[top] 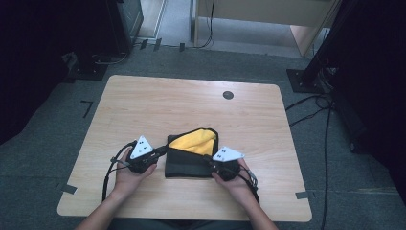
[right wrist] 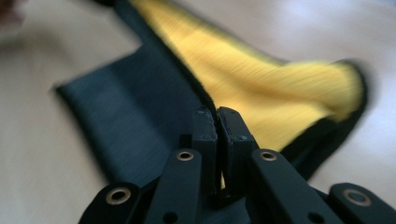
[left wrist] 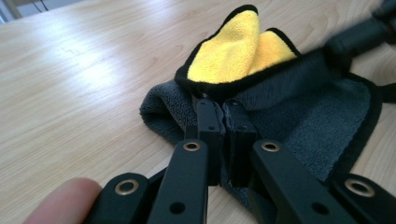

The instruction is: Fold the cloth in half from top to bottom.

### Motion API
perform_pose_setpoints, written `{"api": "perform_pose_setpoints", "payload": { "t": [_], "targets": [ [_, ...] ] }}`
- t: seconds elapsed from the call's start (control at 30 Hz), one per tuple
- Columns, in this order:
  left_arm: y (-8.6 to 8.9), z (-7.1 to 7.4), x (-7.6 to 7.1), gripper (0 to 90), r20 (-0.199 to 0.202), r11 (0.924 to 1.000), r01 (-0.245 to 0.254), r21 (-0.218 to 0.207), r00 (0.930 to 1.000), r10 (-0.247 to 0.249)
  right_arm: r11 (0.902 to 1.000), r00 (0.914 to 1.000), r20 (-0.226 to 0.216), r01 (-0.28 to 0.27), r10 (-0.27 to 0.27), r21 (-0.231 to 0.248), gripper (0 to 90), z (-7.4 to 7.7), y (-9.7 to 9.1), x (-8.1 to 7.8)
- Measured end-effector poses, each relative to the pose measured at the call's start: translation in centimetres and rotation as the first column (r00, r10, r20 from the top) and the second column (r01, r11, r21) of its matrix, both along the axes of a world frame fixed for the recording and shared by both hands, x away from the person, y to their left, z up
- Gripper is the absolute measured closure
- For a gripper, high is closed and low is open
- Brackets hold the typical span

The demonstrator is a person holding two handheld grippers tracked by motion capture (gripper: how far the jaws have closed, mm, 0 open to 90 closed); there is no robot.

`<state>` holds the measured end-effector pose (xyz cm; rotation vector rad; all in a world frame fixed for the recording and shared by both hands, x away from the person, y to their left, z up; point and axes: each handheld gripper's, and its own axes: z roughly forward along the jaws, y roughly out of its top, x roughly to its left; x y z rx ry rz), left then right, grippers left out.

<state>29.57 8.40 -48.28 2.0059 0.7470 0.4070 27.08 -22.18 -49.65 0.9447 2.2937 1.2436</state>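
A folded cloth (top: 190, 160), dark grey outside and yellow inside with a black hem, lies on the near middle of the wooden table (top: 158, 105). My left gripper (top: 162, 151) is at the cloth's left edge, and in the left gripper view its jaws are pressed together on the grey cloth (left wrist: 299, 116) just below the yellow flap. My right gripper (top: 208, 159) is at the cloth's right edge. In the right gripper view its jaws are shut on the black hem, between the grey side (right wrist: 135, 112) and the yellow side. A hand holds each gripper.
A small dark round disc (top: 228, 95) sits in the tabletop near the far edge. Cables trail from both grippers toward the near edge. Dark stands and cables are on the floor around the table.
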Motion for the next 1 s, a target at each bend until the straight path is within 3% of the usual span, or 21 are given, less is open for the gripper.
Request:
{"api": "perform_pose_setpoints", "payload": {
  "t": [0.07,0.27,0.43,0.57,0.6,0.7,0.77,0.8,0.87,0.93,1.0],
  "targets": [
    [-0.3,0.0,0.2,87.8,-0.009,1.0,-0.002,-0.002,1.0,0.002,0.9985,0.9993,0.006,0.037,-0.037,0.04,87.0,0.6,-0.6,1.4],
    [-1.1,0.6,1.5,87.8,-0.072,0.9955,-0.077,-0.056,0.9947,0.073,0.9961,0.9952,0.044,0.087,-0.088,0.007,87.4,2.0,0.1,6.6],
    [-1.7,0.2,3.0,87.7,-0.164,0.9845,-0.155,-0.082,0.9765,0.14,0.992,0.9926,0.014,0.121,-0.121,-0.037,82.6,2.3,1.5,10.8],
    [-1.8,-0.3,4.0,87.7,-0.225,0.9775,-0.19,-0.09,0.96,0.166,0.9798,0.9842,-0.043,0.166,-0.172,-0.111,65.1,1.2,2.6,13.4],
    [-1.8,-0.4,4.1,87.7,-0.23,0.9774,-0.19,-0.091,0.959,0.165,0.9761,0.9777,-0.087,0.18,-0.191,-0.122,61.9,1.0,2.8,14.0],
    [-1.7,-0.5,4.1,87.5,-0.231,0.9809,-0.179,-0.077,0.9601,0.157,0.9635,0.9584,-0.145,0.225,-0.246,-0.145,54.1,0.7,3.1,15.1],
    [-1.6,-0.6,4.2,87.4,-0.236,0.9824,-0.175,-0.067,0.9594,0.154,0.9653,0.9556,-0.178,0.208,-0.235,-0.158,50.4,0.5,3.2,15.8],
    [-1.5,-0.6,4.2,87.2,-0.236,0.9825,-0.174,-0.067,0.9596,0.154,0.9615,0.9442,-0.221,0.207,-0.245,-0.181,49.0,0.2,3.3,16.2],
    [-1.5,-0.7,4.3,87.1,-0.243,0.9835,-0.169,-0.065,0.9586,0.149,0.962,0.93,-0.272,0.202,-0.247,-0.183,49.9,-0.3,3.2,16.6],
    [-1.5,-0.7,4.3,87.0,-0.241,0.9841,-0.166,-0.063,0.9594,0.146,0.9663,0.9227,-0.299,0.203,-0.243,-0.158,55.9,-0.4,3.1,16.7],
    [-1.6,-0.8,4.3,87.0,-0.24,0.9848,-0.163,-0.06,0.96,0.144,0.9691,0.929,-0.294,0.182,-0.225,-0.166,64.5,-0.3,3.2,16.7]
  ]
}}
